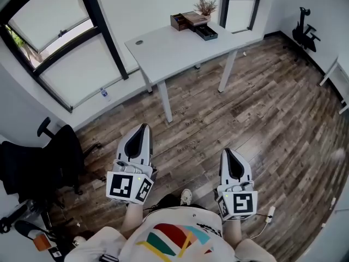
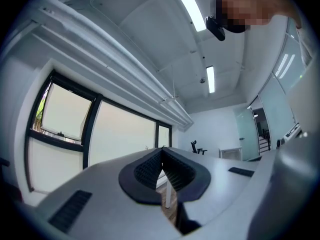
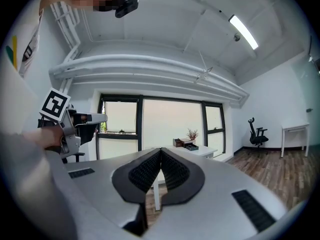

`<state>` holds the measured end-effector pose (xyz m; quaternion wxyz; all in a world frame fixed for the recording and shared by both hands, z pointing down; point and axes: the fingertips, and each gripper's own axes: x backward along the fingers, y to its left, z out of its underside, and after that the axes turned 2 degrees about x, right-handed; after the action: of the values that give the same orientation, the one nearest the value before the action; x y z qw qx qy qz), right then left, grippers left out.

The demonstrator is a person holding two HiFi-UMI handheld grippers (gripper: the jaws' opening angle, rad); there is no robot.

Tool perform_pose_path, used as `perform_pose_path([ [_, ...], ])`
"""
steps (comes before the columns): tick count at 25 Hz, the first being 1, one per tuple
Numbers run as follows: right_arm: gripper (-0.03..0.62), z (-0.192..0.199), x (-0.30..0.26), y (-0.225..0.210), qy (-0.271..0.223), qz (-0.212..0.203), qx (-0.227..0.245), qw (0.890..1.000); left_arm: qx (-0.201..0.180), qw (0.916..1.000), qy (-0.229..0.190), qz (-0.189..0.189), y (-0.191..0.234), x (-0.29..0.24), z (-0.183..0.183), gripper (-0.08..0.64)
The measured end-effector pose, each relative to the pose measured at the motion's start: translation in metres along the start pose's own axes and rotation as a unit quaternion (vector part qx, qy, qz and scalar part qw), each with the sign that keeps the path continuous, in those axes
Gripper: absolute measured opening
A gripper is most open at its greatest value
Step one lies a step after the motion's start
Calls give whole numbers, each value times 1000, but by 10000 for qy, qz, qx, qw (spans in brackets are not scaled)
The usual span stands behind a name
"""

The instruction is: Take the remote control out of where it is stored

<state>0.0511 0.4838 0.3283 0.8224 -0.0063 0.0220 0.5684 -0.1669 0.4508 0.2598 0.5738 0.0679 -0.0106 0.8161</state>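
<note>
The fingers of the left gripper (image 1: 143, 131) and of the right gripper (image 1: 229, 154) are pressed together, and nothing is held. No remote control can be seen; it is judged to lie in the wooden box (image 1: 187, 19) or the dark tray (image 1: 207, 33) on the smooth white bench (image 1: 163, 45), well ahead of the fingers. The wrong compartment could be probed, or the wispy plant (image 1: 205, 5) beside the box knocked. A hard, slick casing might slip off the ribbed black pads (image 3: 146, 173).
</note>
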Motion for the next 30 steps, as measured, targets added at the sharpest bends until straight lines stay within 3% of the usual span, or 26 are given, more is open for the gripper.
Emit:
perform_pose_path([
  [7, 3, 1, -16, -22, -105, -59, -255, 9996, -417, 9990, 100, -150, -2, -22, -10, 8],
  [13, 3, -6, -30, -53, -225, 195, -347, 9990, -577, 9983, 35, -51, -8, -54, -17, 8],
  [22, 3, -7, -80, -94, -246, 432, -168, 9986, -339, 9991, -34, 253, -5, -141, 11, 8],
  [30, 3, -14, -155, -135, 0, 376, 304, 9988, 15, 9995, -20, 325, 0, -236, 40, 8],
])
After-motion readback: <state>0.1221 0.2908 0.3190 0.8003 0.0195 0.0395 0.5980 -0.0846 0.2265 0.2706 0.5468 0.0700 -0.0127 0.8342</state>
